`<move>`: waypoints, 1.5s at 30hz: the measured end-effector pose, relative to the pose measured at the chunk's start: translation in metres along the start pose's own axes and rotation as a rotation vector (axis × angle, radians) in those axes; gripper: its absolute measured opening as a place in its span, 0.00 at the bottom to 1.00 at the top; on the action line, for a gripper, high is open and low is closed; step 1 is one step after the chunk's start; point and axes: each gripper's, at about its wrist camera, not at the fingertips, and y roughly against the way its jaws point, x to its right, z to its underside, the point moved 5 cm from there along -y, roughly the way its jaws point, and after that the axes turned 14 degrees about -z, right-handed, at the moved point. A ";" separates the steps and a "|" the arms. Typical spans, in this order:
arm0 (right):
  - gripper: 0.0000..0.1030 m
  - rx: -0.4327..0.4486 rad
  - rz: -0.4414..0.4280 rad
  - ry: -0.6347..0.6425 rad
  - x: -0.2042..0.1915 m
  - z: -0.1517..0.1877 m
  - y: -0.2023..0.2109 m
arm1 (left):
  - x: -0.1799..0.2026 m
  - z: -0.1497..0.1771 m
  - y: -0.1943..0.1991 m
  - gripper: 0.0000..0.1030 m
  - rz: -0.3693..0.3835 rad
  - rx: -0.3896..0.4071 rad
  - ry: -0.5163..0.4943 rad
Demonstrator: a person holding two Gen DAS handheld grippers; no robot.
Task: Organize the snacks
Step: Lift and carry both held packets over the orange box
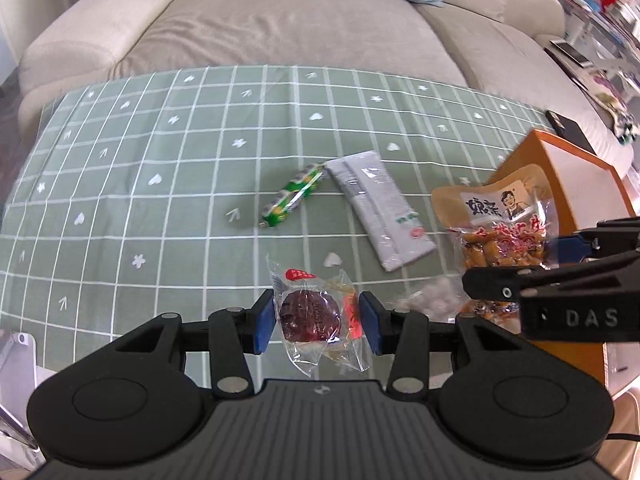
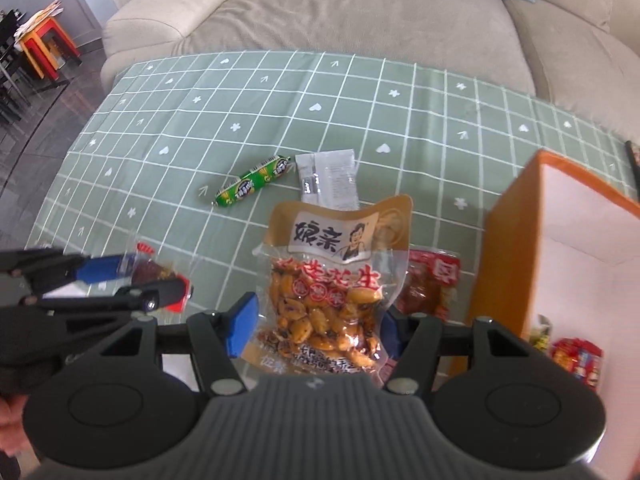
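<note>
My left gripper (image 1: pixel 319 322) is shut on a clear packet with a dark red candied date (image 1: pixel 310 318), held just above the green checked cloth. It also shows in the right wrist view (image 2: pixel 152 276). My right gripper (image 2: pixel 316 324) is shut on a tan bag of peanuts (image 2: pixel 332 280), lifted off the table; the bag also shows in the left wrist view (image 1: pixel 496 220). An orange box (image 2: pixel 516 248) with a white inside stands at the right and holds several red snack packets (image 2: pixel 578 362).
On the cloth lie a green sausage stick (image 2: pixel 252 180), a grey-white sachet (image 2: pixel 328 178), a red packet (image 2: pixel 428 284) by the box, and a packet of pale round sweets (image 1: pixel 432 300). A beige sofa (image 1: pixel 280 20) stands behind the table.
</note>
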 end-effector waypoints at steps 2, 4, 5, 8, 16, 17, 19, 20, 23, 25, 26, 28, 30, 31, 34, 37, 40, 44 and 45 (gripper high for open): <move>0.58 0.007 0.006 0.018 0.003 0.006 0.015 | 0.012 -0.001 0.008 0.48 -0.007 0.011 -0.031; 0.58 0.013 0.018 0.030 0.007 0.011 0.028 | 0.024 -0.004 0.015 0.48 -0.016 0.019 -0.058; 0.58 0.013 0.026 0.037 0.010 0.014 0.033 | 0.031 -0.005 0.019 0.48 -0.020 0.025 -0.073; 0.58 0.019 0.060 0.061 0.019 0.021 0.051 | 0.053 -0.008 0.030 0.48 -0.023 0.049 -0.124; 0.58 0.029 0.157 0.077 0.065 0.036 0.095 | 0.122 -0.022 0.057 0.48 0.033 0.133 -0.236; 0.58 0.029 0.167 0.072 0.072 0.038 0.100 | 0.130 -0.023 0.060 0.48 0.040 0.142 -0.248; 0.58 0.026 0.189 0.066 0.086 0.043 0.107 | 0.147 -0.026 0.065 0.48 0.053 0.156 -0.273; 0.58 0.023 0.200 0.064 0.093 0.045 0.110 | 0.155 -0.027 0.067 0.48 0.059 0.163 -0.288; 0.58 0.003 0.230 0.066 0.112 0.053 0.115 | 0.180 -0.029 0.072 0.48 0.074 0.189 -0.344; 0.58 -0.011 0.247 0.075 0.124 0.057 0.117 | 0.196 -0.031 0.074 0.47 0.090 0.202 -0.376; 0.58 -0.017 0.253 0.075 0.130 0.059 0.117 | 0.203 -0.032 0.074 0.47 0.099 0.205 -0.390; 0.58 -0.024 0.257 0.077 0.142 0.063 0.118 | 0.217 -0.034 0.073 0.47 0.113 0.212 -0.416; 0.58 -0.030 0.256 0.065 0.155 0.067 0.116 | 0.231 -0.033 0.071 0.47 0.136 0.217 -0.450; 0.58 -0.029 0.250 0.060 0.161 0.069 0.116 | 0.237 -0.032 0.070 0.47 0.149 0.216 -0.463; 0.58 -0.030 0.224 0.041 0.176 0.076 0.114 | 0.253 -0.031 0.062 0.47 0.178 0.207 -0.496; 0.58 -0.036 0.206 0.031 0.186 0.080 0.109 | 0.264 -0.029 0.052 0.47 0.180 0.197 -0.538; 0.58 -0.041 0.196 0.023 0.195 0.081 0.102 | 0.268 -0.027 0.042 0.47 0.185 0.179 -0.553; 0.58 -0.049 0.176 0.012 0.203 0.082 0.092 | 0.269 -0.026 0.027 0.47 0.186 0.149 -0.545; 0.58 -0.051 0.174 0.021 0.204 0.082 0.089 | 0.269 -0.026 0.024 0.47 0.190 0.144 -0.546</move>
